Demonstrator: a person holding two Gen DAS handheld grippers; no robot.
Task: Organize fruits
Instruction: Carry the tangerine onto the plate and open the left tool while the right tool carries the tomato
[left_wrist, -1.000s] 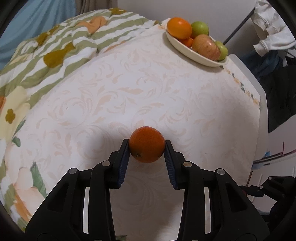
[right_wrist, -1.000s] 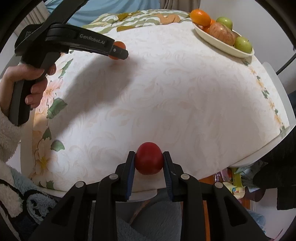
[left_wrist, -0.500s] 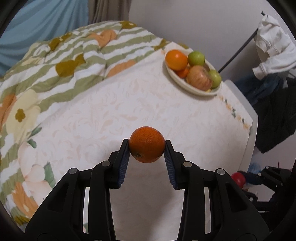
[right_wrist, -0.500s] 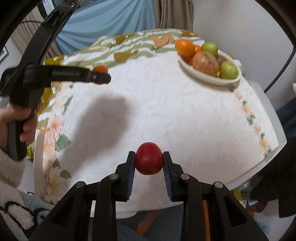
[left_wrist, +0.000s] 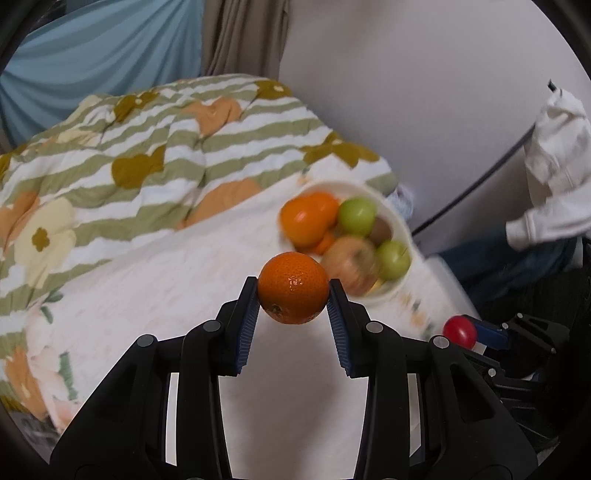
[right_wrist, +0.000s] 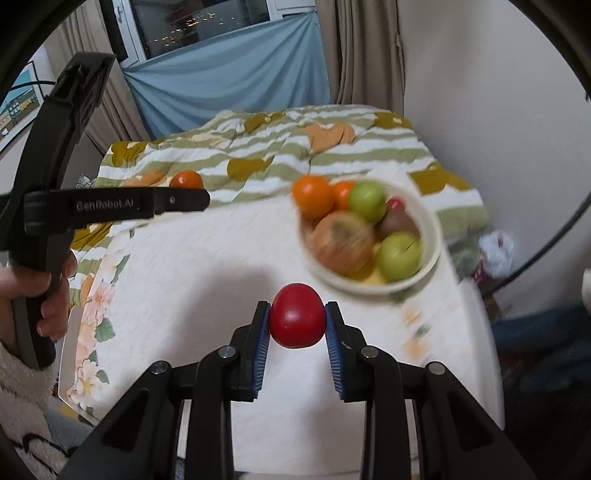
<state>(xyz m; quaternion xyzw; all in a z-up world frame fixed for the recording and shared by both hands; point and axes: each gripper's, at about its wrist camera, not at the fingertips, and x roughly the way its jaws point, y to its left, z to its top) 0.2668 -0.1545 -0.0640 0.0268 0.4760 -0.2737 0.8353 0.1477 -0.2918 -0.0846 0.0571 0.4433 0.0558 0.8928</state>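
Observation:
My left gripper (left_wrist: 293, 293) is shut on an orange (left_wrist: 293, 288) and holds it in the air above the table, short of the white fruit bowl (left_wrist: 397, 229). My right gripper (right_wrist: 297, 321) is shut on a red tomato (right_wrist: 297, 320), also held above the table, just in front of the bowl (right_wrist: 432, 229). The bowl holds oranges, green apples and a reddish apple. The left gripper with its orange (right_wrist: 186, 180) shows at the left in the right wrist view. The tomato (left_wrist: 459, 331) shows at the right in the left wrist view.
The table has a cream patterned cloth (right_wrist: 207, 266). A green-striped floral quilt (left_wrist: 147, 147) lies behind it. A white wall and hanging clothes (left_wrist: 554, 166) are to the right. A blue curtain (right_wrist: 229, 85) hangs at the back.
Both grippers have risen and moved forward toward the bowl, each still holding its fruit. The bowl now sits much closer in both views.

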